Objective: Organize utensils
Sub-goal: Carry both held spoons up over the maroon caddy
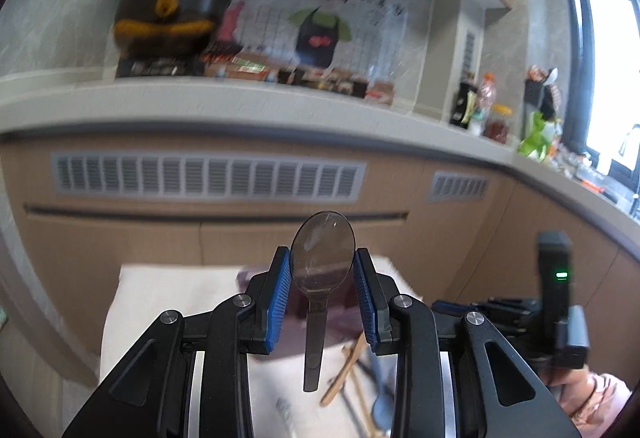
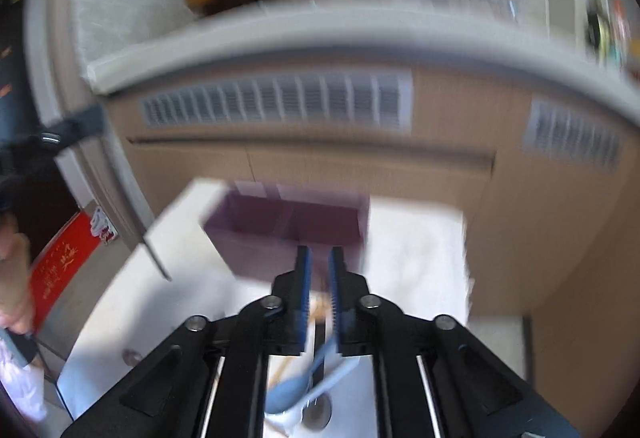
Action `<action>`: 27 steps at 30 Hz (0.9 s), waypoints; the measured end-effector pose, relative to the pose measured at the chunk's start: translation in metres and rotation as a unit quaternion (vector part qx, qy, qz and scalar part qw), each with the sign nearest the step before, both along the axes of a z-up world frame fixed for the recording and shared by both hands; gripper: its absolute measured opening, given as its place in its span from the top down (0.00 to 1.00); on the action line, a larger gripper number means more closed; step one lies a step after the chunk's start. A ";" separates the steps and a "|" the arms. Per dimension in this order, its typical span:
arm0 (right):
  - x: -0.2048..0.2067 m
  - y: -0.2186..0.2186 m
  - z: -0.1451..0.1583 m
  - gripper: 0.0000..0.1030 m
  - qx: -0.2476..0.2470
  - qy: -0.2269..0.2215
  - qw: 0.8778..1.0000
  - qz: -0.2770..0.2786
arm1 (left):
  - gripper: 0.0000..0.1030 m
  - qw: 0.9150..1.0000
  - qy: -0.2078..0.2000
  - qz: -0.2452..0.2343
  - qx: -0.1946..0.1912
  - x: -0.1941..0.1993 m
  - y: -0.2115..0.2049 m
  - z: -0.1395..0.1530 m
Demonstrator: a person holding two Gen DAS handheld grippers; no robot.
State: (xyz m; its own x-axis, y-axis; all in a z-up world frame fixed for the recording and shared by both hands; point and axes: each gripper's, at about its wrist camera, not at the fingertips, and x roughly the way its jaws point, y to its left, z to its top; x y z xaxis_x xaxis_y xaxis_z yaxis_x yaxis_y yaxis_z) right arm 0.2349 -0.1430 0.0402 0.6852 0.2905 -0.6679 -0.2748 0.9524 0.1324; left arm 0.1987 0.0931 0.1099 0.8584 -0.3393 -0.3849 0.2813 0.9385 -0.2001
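Note:
My left gripper [image 1: 322, 254] is shut on a translucent dark spoon [image 1: 322, 234], its blue pads pressing both sides of the bowl. The handle hangs down toward the camera, above the white-covered table [image 1: 160, 298]. Below it lie wooden utensils [image 1: 344, 366] and a blue spoon [image 1: 380, 398]. The right wrist view is blurred. My right gripper [image 2: 320, 252] stands over the table [image 2: 416, 258] with a narrow gap between its pads and nothing clearly in it. A purple two-compartment box [image 2: 288, 230] sits just beyond its tips. The blue spoon [image 2: 288, 394] lies under it.
Beyond the table are tan cabinet fronts with vent grilles [image 1: 208, 177] and a pale counter [image 1: 240, 101] holding a dark pot [image 1: 172, 17] and bottles [image 1: 484, 105]. A black housing with a green light [image 1: 558, 274] and a pink sleeve [image 1: 592, 394] are at the right.

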 end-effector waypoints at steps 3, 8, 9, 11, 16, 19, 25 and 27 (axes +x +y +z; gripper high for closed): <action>0.017 -0.004 -0.048 0.35 0.029 0.045 0.997 -0.055 | 0.68 1.000 0.021 0.006 -0.002 -0.003 0.006 -0.024; 0.054 0.016 -0.092 0.33 -0.011 0.074 0.994 -0.081 | 0.68 0.999 0.044 0.014 -0.017 -0.005 0.020 -0.046; 0.064 0.022 -0.098 0.33 -0.025 0.078 0.993 -0.088 | 0.68 0.999 0.047 0.016 -0.020 -0.005 0.021 -0.049; 0.076 0.030 -0.109 0.33 -0.045 0.081 0.991 -0.093 | 0.68 0.998 0.054 0.019 -0.023 -0.004 0.023 -0.054; 0.078 0.037 -0.124 0.63 -0.071 0.091 0.990 -0.077 | 0.68 0.997 0.069 0.018 -0.033 -0.003 0.027 -0.062; 0.066 0.024 -0.114 0.91 -0.032 0.104 0.993 -0.046 | 0.68 0.996 0.076 0.012 -0.039 -0.004 0.025 -0.063; 0.014 0.008 -0.067 0.93 -0.012 0.053 0.998 0.018 | 0.68 0.995 0.087 0.003 -0.039 -0.007 0.013 -0.066; -0.002 0.003 -0.052 0.93 0.002 0.042 0.998 0.040 | 0.68 0.995 0.090 -0.001 -0.041 -0.009 0.010 -0.066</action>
